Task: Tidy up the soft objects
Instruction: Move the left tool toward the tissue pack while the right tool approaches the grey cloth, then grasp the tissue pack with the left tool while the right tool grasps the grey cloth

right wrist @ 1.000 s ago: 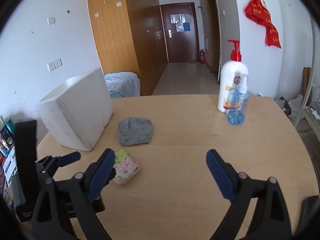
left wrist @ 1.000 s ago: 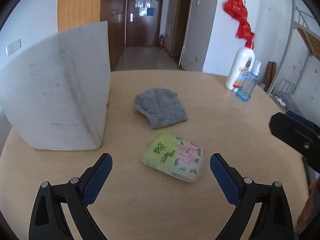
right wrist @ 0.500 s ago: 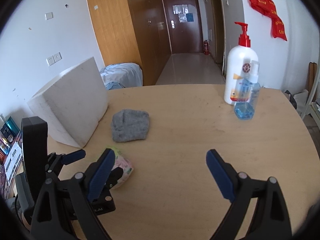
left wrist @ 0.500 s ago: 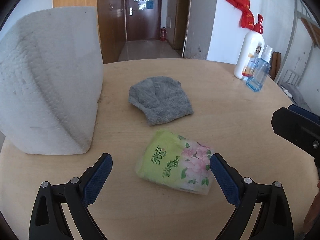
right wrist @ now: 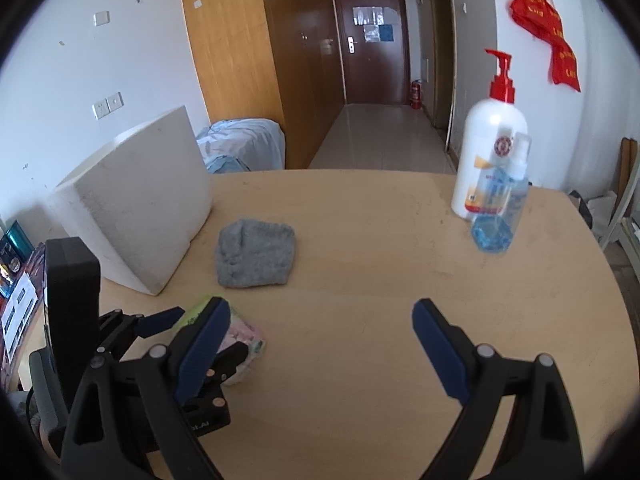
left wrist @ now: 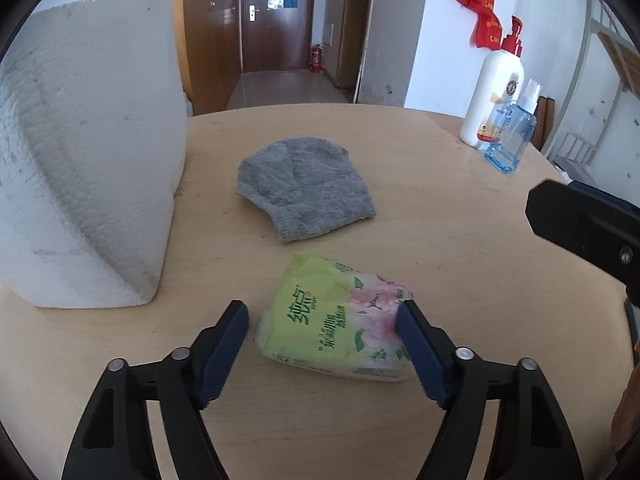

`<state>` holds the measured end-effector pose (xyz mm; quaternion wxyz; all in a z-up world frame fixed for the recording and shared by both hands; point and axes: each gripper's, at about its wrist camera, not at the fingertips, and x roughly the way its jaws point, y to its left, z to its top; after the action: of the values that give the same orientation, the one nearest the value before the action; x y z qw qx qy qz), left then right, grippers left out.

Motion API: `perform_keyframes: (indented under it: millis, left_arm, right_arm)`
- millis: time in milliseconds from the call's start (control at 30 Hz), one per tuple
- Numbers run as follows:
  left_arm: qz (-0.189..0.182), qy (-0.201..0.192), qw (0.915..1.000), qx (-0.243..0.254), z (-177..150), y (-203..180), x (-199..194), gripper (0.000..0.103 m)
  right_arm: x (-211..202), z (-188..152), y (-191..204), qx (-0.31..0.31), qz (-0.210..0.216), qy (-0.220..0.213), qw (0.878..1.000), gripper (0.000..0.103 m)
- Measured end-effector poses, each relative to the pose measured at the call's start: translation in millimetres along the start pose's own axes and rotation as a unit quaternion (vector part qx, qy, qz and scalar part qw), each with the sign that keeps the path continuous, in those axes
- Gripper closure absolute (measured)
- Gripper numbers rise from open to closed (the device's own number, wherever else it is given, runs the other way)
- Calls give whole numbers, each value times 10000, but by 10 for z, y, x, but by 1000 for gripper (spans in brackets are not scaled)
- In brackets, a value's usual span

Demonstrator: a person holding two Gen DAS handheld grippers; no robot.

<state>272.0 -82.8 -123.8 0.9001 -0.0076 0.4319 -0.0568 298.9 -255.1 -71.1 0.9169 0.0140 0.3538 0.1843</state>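
Now left tool (left wrist: 324, 332) closing round tissue pack (left wrist: 336, 320).

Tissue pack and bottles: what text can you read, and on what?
Tissue pack: large green Chinese characters, "纯点" at best guess; smaller lines below too blurred.
White pump bottle: round emblem and label, text unreadable.
Blue spray bottle: label unreadable.
Red hanging banners: characters too small.

Soft even daylight, sharp, fisheye-bent black edges.
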Motion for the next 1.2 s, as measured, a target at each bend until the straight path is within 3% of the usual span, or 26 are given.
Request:
perform_keyframes:
  millis: [133, 367, 667, 1200]
  left_arm:
    - [-32, -22, 10000, 23, -34, 22, -61, 37]
    - [-106, -56, 9999, -34, -58, 106, -127, 62]
    - [-64, -125, 9999, 58, -60, 107, -158, 86]
    - [-100, -324, 9994, -99, -12, 334, -308, 88]
  right_arm:
    - [-17, 17, -32, 17, 11, -57, 10000, 8]
    - [65, 65, 5, -44, 22, 18, 10000, 8]
    - [242, 123, 86, -226, -14, 146, 9996, 8]
    - [602, 206, 362, -502, 71, 323, 9982, 8]
